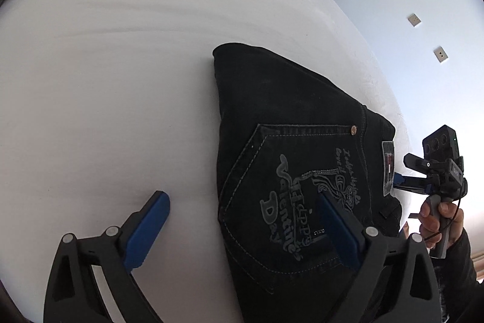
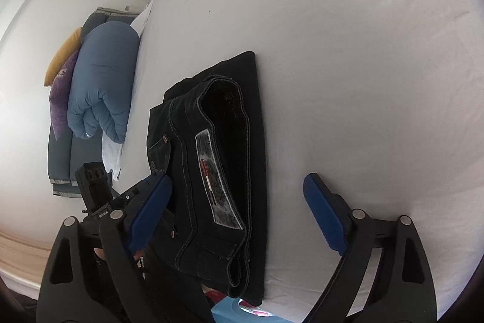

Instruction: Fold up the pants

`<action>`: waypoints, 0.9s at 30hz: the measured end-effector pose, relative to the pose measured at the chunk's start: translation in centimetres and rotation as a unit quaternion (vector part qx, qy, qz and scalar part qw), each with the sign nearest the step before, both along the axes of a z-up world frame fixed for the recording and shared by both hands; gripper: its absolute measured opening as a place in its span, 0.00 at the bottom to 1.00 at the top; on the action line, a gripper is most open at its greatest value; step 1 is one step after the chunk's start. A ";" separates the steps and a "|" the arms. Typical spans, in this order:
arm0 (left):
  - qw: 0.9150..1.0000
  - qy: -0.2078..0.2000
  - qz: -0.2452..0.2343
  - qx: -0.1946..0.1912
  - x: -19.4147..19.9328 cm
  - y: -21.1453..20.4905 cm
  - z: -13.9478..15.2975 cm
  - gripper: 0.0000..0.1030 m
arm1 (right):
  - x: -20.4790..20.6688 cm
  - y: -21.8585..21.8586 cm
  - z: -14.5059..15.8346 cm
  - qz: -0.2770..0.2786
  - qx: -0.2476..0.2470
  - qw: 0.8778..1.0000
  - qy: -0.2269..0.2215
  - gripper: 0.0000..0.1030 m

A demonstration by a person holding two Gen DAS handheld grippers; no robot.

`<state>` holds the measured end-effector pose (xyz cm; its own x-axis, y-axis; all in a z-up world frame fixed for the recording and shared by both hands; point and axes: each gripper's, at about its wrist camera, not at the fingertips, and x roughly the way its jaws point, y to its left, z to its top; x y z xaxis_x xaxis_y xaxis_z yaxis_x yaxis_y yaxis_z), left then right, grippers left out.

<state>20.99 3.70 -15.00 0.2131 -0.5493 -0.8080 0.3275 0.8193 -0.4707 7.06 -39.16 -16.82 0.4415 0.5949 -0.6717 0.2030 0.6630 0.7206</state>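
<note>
Left wrist view: black pants (image 1: 290,141) lie folded into a compact stack on the white bed (image 1: 106,65), near its right edge.
Left gripper (image 1: 242,220): jaws spread wide and empty, one blue pad over bare sheet, the other over the back pocket (image 1: 281,202) (whether it touches the cloth, I can't tell).
Pocket writing: "Happy Valentine Day" in pale embroidery, with a smaller script line above it too fine to read.
Waist patch (image 1: 388,171): grey with a red mark, text unreadable.
Right gripper (image 1: 399,180): seen here at the waistband, held by a hand (image 1: 438,217) in a dark sleeve; only one blue tip shows.
Right wrist view: that gripper (image 2: 239,208) stands released, nothing pinched, the waistband (image 2: 224,141) between its pads.
Left tool's housing (image 2: 93,186): small white lettering, too blurred to read.
Cut off: the stack's near end runs under the gripper frame, where something light blue (image 2: 230,311) peeks out.
Beyond the bed: a rolled blue duvet (image 2: 99,84) with purple (image 2: 60,93) and yellow (image 2: 63,53) cushions.
</note>
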 end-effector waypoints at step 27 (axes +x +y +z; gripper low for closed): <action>0.999 -0.029 -0.027 -0.020 0.5 -3.1 5.2 0.19 | 3.7 7.5 5.5 0.059 -0.078 0.995 -0.038 0.15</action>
<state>21.45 0.59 -9.79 0.2286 -0.5929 -0.7721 0.3986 0.7806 -0.4814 10.77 -31.62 -11.33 0.4281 0.5361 -0.7275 0.0670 0.7840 0.6171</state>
